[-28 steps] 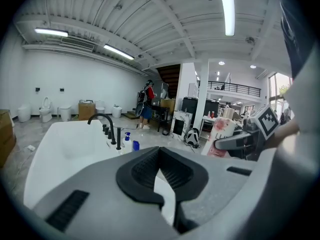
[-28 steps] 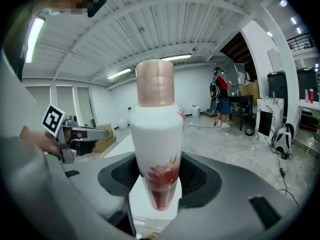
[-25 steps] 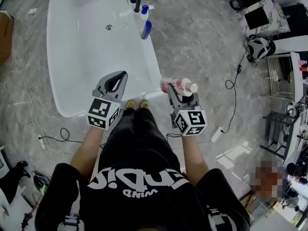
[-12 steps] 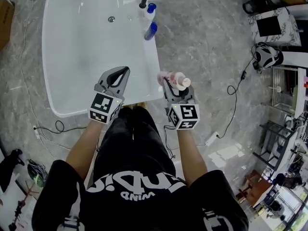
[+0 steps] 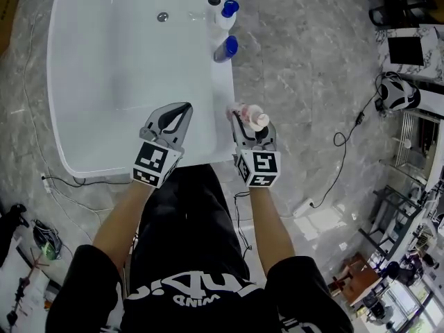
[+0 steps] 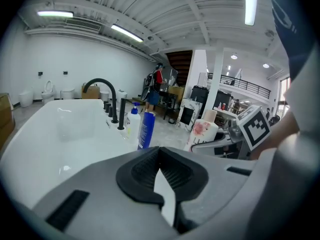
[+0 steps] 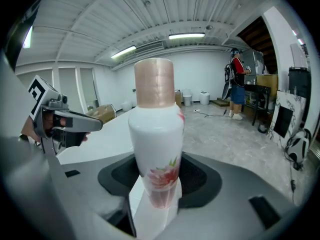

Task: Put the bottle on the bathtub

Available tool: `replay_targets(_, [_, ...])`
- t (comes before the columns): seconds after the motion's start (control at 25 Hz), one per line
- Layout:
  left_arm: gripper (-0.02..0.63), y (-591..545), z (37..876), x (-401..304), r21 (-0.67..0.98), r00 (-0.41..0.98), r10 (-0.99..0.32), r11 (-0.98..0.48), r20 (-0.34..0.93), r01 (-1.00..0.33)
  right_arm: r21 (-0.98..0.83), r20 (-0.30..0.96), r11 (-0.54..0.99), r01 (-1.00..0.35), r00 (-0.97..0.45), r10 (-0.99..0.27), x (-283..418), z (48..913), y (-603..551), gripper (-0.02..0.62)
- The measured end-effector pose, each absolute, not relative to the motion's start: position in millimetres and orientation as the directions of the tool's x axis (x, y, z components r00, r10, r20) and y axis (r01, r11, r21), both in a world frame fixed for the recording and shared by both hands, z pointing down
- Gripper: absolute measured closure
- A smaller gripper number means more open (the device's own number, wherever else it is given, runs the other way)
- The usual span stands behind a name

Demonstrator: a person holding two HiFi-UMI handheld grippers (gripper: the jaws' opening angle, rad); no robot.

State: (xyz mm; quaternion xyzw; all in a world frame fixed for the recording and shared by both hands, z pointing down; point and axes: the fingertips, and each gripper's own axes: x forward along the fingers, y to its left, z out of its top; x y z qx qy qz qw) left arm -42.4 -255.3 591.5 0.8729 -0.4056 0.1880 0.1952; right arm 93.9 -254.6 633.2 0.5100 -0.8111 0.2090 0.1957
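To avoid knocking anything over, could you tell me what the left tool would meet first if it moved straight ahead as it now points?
Most likely the blue bottle on the bathtub rim; nothing shows before it, though depth is unclear.

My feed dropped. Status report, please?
Right gripper shut on floral bottle, near bathtub rim, not down. Left gripper shut, empty. Blue bottle farther along rim.

A mock bathroom set up in an industrial hall

I am looking down at a white freestanding bathtub [image 5: 90, 116] standing on grey marble-look flooring [image 5: 298, 61], with a black cable [image 5: 338, 143] trailing across it. Long strip lights [image 6: 127, 33] are glowing under a ribbed metal ceiling [image 6: 165, 6], and white toilets [image 6: 47, 90] are lining the far wall.
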Motion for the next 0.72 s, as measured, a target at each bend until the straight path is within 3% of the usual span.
replay_targets(0.72, [0.598, -272, 636, -30, 0.232, 0.592, -0.625, -0.562, 0.509, -0.794, -0.129, 0.505, 0.44, -0.889, -0.441, -0.742, 78, 678, -276, 0.351])
